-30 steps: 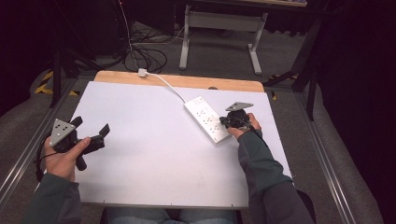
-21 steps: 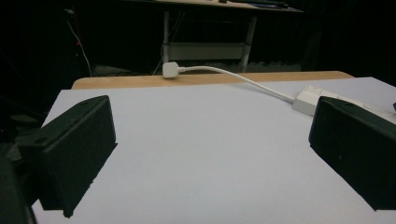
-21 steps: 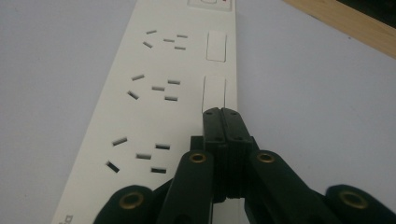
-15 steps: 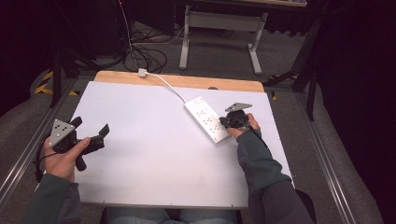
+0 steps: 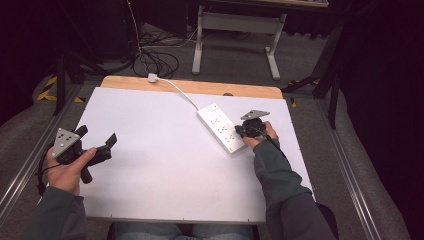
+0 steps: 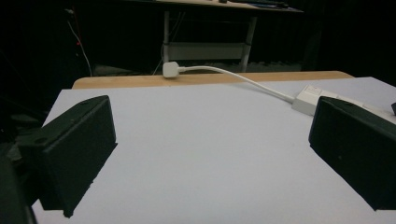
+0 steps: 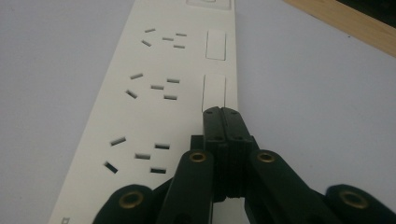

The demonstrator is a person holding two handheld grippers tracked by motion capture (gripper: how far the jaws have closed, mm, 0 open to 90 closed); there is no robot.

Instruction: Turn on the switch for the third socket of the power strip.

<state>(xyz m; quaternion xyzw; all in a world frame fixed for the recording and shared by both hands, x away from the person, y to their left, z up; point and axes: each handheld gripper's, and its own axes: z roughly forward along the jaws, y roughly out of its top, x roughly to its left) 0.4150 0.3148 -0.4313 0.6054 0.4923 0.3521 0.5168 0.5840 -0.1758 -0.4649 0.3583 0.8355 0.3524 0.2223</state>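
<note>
A white power strip (image 5: 221, 128) lies diagonally on the white table top (image 5: 165, 165), its cord (image 5: 176, 88) running to a white plug (image 5: 152, 77) on the far wooden edge. My right gripper (image 5: 243, 130) is shut with nothing held. In the right gripper view its closed tips (image 7: 221, 113) rest on the strip (image 7: 154, 93), at the near end of a rocker switch (image 7: 214, 91). My left gripper (image 5: 102, 145) stands open above the table's left side. In the left gripper view its jaws are wide apart, with bare table (image 6: 205, 154) between them and the strip's end (image 6: 309, 98) beyond.
A wooden strip (image 5: 195, 86) borders the table's far edge. Beyond it are black cables (image 5: 150, 62) on the floor and a grey desk frame (image 5: 235, 30). Metal rails (image 5: 30, 165) run along both sides of the table.
</note>
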